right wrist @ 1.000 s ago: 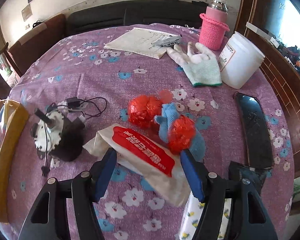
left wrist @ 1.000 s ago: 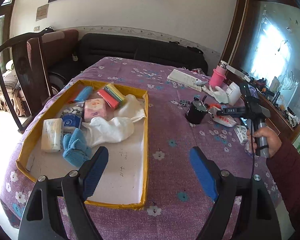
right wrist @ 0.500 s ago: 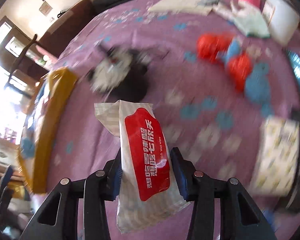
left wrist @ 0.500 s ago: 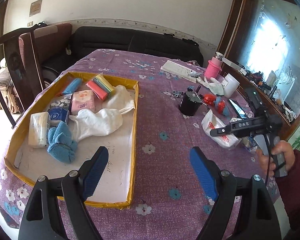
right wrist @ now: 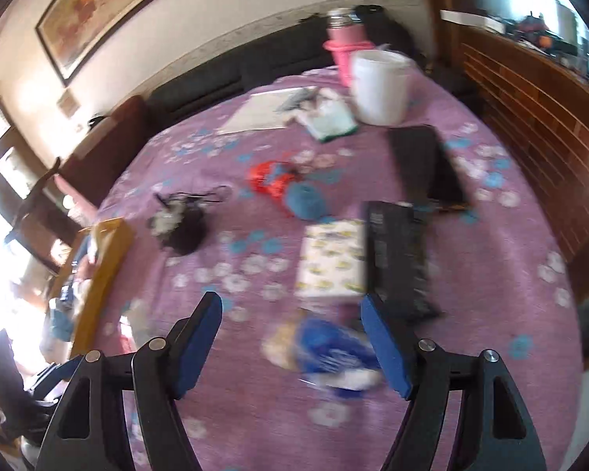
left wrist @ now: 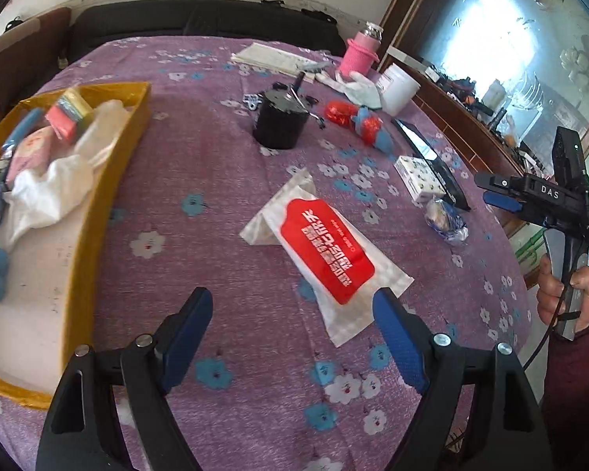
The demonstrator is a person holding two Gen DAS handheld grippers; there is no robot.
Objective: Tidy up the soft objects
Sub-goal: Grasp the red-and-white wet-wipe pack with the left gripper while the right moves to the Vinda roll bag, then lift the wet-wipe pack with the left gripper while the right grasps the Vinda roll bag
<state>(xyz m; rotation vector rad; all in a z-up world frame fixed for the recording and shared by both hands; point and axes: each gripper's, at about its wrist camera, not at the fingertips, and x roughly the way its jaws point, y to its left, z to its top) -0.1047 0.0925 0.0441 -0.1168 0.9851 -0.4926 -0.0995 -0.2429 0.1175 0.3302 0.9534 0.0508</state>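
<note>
Wipes pack now released onto tablecloth, left claw apart, right claw apart.

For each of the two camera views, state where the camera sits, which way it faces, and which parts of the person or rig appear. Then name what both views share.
Left wrist: on the left gripper, looking along its open fingers across the purple table at the wet-wipe pack and yellow tray; the right hand shows, holding its gripper.
Right wrist: on the right gripper, open, facing the far sofa over a blurred blue packet; only its own fingers show.
Shared: table, tray, black motor, pink bottle, white jar.
</note>
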